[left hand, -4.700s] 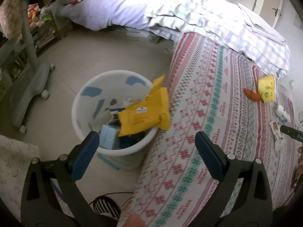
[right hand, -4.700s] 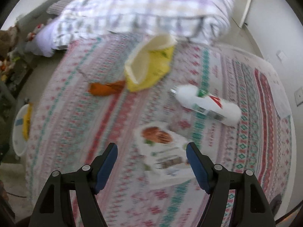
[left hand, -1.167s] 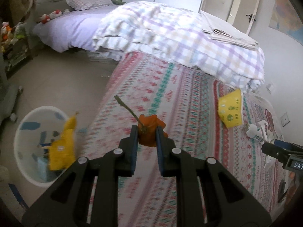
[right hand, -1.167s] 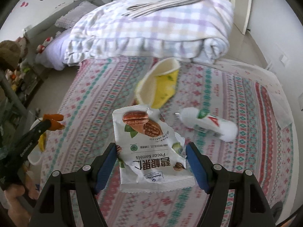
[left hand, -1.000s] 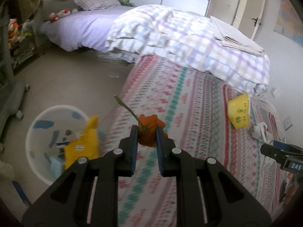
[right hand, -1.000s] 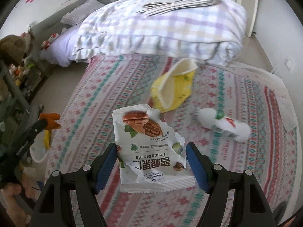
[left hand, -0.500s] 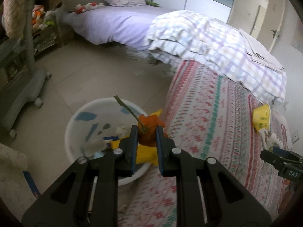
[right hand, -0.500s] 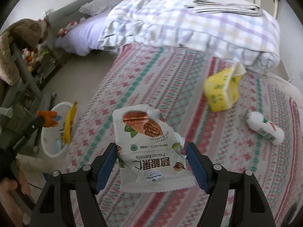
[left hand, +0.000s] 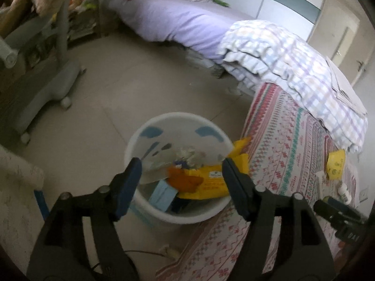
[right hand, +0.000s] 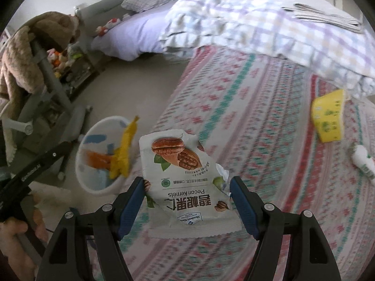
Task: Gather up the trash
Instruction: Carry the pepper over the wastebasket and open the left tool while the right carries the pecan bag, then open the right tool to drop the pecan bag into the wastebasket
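My left gripper [left hand: 181, 182] is open and empty above the white trash bin [left hand: 150, 213] on the floor beside the bed. An orange peel [left hand: 184, 181] lies in the bin on a yellow wrapper [left hand: 211, 185]. My right gripper [right hand: 186, 201] is shut on a white pecan kernels bag [right hand: 180, 175], held above the patterned bedspread [right hand: 257, 126]. The bin also shows in the right wrist view [right hand: 93, 185] at the left. A yellow carton [right hand: 328, 117] and a white bottle [right hand: 362, 161] lie on the bed at the right.
A grey chair base on castors [left hand: 46, 89] stands left of the bin. A plaid quilt [left hand: 293, 65] is piled at the far end of the bed. A cable [left hand: 140, 253] lies on the floor below the bin.
My left gripper opened and let go of the orange peel, which now lies in the bin. My right gripper moved left toward the bin, still holding the pecan bag.
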Demonstrator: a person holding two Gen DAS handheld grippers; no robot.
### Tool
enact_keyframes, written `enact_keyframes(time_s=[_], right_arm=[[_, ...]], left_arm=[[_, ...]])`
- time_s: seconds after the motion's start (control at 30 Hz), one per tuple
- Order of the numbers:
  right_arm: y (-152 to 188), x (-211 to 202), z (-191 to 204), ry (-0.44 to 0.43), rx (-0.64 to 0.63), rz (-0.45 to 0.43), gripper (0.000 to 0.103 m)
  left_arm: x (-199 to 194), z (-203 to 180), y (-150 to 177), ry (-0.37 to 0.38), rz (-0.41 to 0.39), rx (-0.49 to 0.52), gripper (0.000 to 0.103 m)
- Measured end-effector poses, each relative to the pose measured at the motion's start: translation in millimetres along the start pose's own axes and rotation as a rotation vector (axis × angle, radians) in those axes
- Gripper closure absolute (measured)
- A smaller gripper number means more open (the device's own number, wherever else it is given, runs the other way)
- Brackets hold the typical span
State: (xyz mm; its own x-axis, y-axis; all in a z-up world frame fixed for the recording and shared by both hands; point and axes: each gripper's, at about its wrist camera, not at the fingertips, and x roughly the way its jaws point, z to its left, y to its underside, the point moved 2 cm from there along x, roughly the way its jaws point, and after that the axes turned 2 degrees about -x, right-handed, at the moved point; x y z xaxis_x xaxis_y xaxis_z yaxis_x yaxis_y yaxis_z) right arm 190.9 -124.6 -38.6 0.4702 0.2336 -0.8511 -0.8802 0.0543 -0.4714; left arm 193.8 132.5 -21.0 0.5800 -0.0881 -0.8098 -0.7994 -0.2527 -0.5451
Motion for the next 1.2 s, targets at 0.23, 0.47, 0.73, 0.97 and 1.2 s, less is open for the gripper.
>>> enact_keyframes(time_s=[0.23, 0.47, 0.73, 0.97, 1.2], right_arm=[[-9.0, 24.6, 42.7, -0.056, -0.018, 0.023, 0.028], [-22.2, 47.3, 86.2, -0.113, -0.023, 0.037, 0.028], [-38.9, 61.3, 111.8, -0.145, -0.03, 0.016, 0.025], [-52.0, 57.5, 112.4, -0.158, -0.018, -0.035, 0.019], [-48.1, 43.9, 107.2, -0.142, -0.048, -0.046, 0.019]], left_arm=[[-10.5, 34.1, 1.0, -0.046, 0.01, -0.045, 0.019], [-13.3, 59.9, 2.9, -0.144, 0.014, -0.02, 0.008], [-11.5, 81.6, 3.2, -0.168, 0.041, -0.038, 0.005], [-12.0, 83.5, 3.5, -0.162, 0.048, -0.042, 0.004], [-11.6, 74.8, 5.1, -0.159, 0.053, -0.018, 0.004]])
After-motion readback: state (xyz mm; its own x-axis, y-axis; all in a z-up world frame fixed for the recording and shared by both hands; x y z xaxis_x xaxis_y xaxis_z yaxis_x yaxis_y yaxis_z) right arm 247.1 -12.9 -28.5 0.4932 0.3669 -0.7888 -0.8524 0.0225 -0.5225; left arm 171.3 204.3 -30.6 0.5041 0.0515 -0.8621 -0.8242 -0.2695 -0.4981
